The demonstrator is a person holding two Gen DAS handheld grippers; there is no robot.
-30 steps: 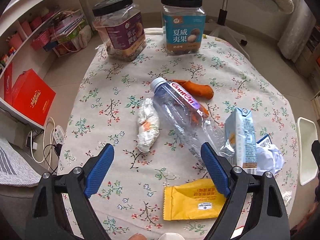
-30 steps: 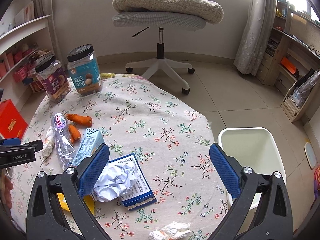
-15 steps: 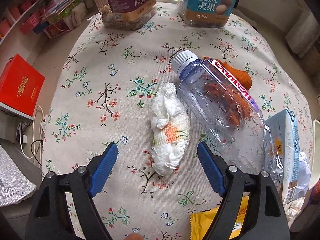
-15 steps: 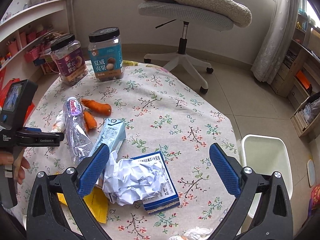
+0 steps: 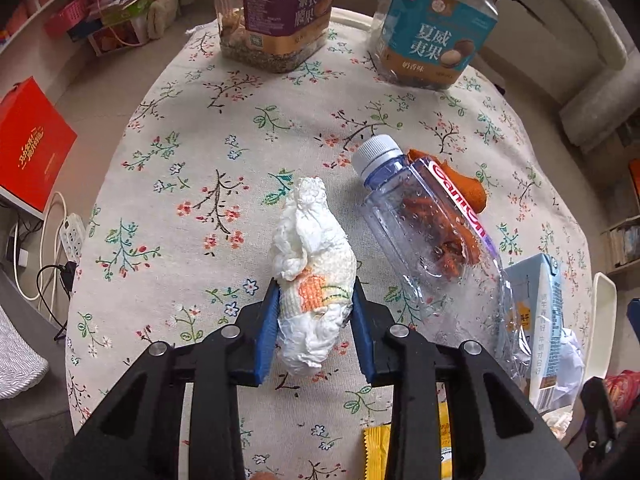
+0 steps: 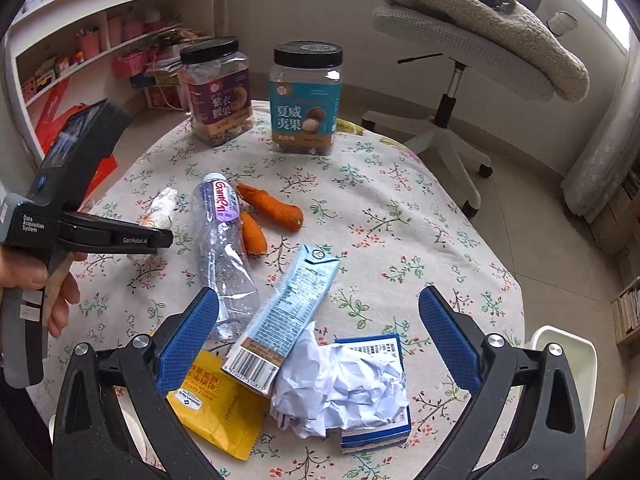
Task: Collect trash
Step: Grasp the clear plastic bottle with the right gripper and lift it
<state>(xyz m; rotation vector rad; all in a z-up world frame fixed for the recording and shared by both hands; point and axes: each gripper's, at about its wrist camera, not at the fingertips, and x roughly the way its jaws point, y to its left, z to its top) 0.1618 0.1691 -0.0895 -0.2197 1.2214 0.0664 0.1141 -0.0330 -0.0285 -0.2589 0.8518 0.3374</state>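
Blue-padded left gripper (image 5: 316,320) closing round crumpled white tissue wad with orange print (image 5: 312,264), pads touching both sides, wad lying on floral tablecloth (image 5: 200,152) beside clear plastic bottle (image 5: 432,236). Right gripper (image 6: 320,344) spread wide over crumpled white paper ball (image 6: 344,392), gripping nothing.

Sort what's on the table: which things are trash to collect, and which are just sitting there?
Trash: tissue wad (left tongs closing on it), bottle, carton, paper ball, yellow packet, peels.

Bystanders: two jars, chair, shelf.
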